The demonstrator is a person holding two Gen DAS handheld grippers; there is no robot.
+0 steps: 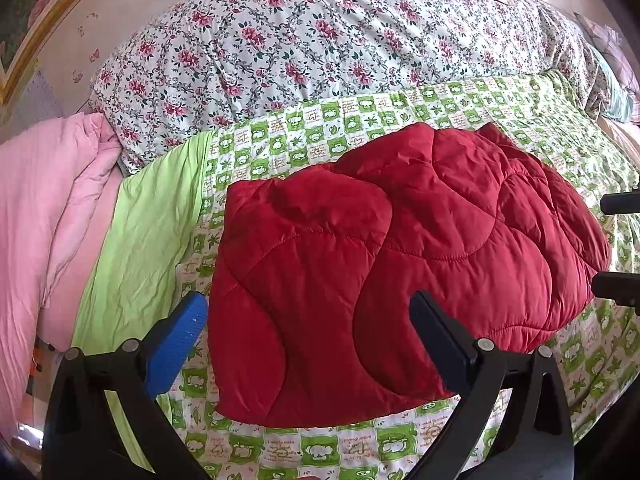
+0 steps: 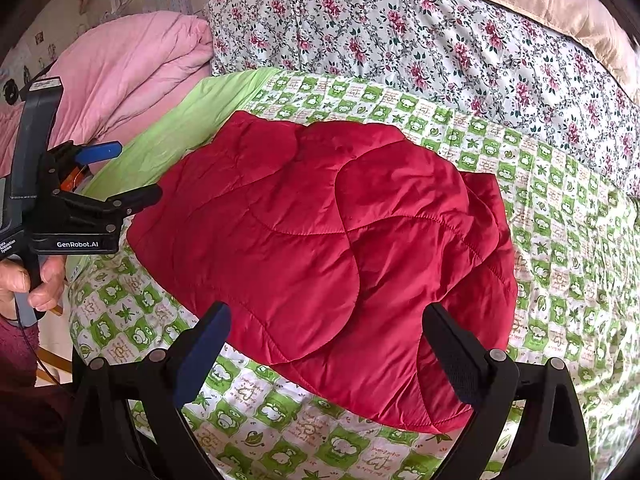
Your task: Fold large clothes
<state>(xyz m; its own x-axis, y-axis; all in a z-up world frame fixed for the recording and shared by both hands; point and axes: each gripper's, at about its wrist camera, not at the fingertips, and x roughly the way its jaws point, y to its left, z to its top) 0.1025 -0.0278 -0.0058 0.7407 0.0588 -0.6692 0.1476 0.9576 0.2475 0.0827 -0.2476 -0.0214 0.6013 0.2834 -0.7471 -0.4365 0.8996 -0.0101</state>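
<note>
Red quilted jacket (image 1: 400, 264) folded into a compact bundle on the green-and-white checked blanket (image 1: 320, 452) on the bed, left hand-held gripper (image 1: 308, 320) spread wide at its near edge, right hand-held gripper (image 2: 328, 328) likewise spread, neither pinching fabric, floral quilt (image 1: 300, 40) behind, pink duvet (image 1: 52, 200) at left
</note>
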